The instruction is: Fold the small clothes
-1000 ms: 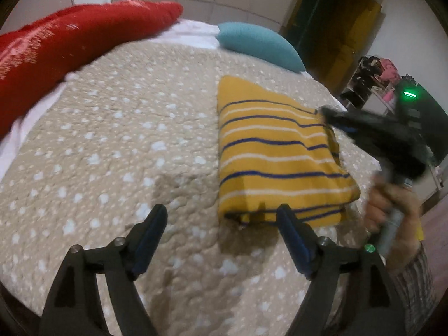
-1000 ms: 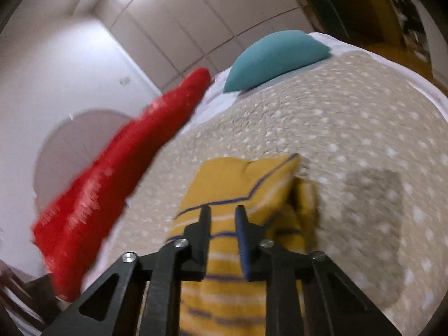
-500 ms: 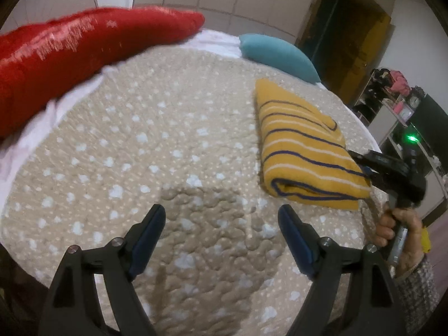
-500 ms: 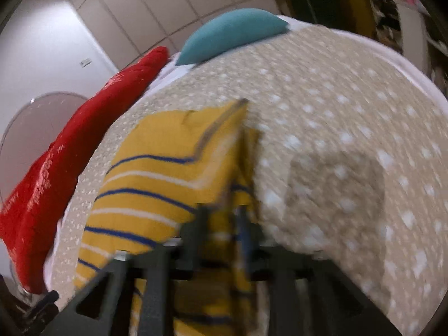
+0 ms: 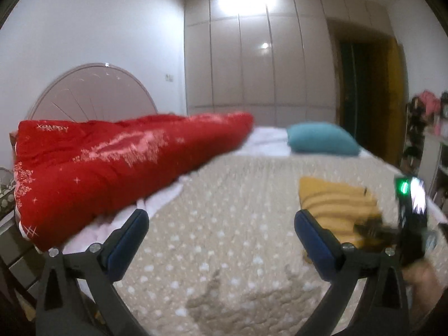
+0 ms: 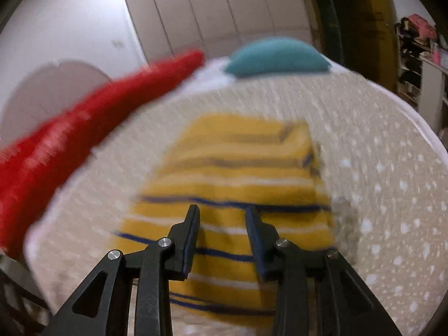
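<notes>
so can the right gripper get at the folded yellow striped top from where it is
Probably yes: the right gripper hangs just above the striped top, jaws apart with nothing gripped, and no obstacle between them on the bedspread.

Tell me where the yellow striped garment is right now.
The yellow striped garment lies folded on the spotted bedspread, low right in the left wrist view, beyond the right gripper, nearer than the teal pillow.

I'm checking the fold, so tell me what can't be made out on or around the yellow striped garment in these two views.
- Left wrist view: the striped garment has its near edge hidden behind the right gripper.
- Right wrist view: motion blur smears its stripes and edges.
- Neither view shows its underside on the bedspread.
</notes>
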Action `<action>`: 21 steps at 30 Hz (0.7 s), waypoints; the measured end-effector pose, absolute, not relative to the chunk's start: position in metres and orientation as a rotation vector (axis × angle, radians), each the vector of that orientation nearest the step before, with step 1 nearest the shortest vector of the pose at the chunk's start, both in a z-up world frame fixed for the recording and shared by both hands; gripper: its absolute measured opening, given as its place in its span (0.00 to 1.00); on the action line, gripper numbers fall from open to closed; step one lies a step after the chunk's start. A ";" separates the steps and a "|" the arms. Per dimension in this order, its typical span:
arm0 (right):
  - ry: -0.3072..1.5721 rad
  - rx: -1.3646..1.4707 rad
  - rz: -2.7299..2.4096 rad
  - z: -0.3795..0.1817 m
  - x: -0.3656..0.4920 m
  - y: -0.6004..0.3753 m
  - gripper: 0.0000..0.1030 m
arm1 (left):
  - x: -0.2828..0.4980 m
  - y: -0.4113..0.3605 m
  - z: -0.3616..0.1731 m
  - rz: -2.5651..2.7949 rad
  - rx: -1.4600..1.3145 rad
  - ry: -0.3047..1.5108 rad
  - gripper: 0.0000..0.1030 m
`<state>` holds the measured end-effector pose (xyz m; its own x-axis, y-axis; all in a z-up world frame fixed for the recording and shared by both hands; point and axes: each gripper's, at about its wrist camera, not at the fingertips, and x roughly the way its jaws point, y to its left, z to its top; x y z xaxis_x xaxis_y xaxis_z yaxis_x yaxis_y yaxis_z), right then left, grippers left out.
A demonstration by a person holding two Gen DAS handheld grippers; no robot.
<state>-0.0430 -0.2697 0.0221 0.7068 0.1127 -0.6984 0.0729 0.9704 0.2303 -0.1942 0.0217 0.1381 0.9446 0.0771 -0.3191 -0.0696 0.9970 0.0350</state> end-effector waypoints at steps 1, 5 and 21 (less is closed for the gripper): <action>0.771 0.279 0.033 0.020 -0.050 -0.274 0.36 | -0.196 0.024 0.141 0.070 0.017 0.322 1.00; 0.823 0.220 0.020 0.024 -0.088 -0.274 0.38 | -0.198 0.023 0.143 0.046 0.010 0.352 1.00; 0.683 0.265 -0.038 0.099 -0.216 -0.282 0.67 | -0.244 0.005 0.187 0.060 -0.011 0.304 1.00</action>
<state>-0.2162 -0.2822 0.0985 0.7762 0.0517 -0.6284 0.1211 0.9659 0.2290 -0.2442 0.0054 0.1872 0.9523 0.0577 -0.2997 -0.0610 0.9981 -0.0014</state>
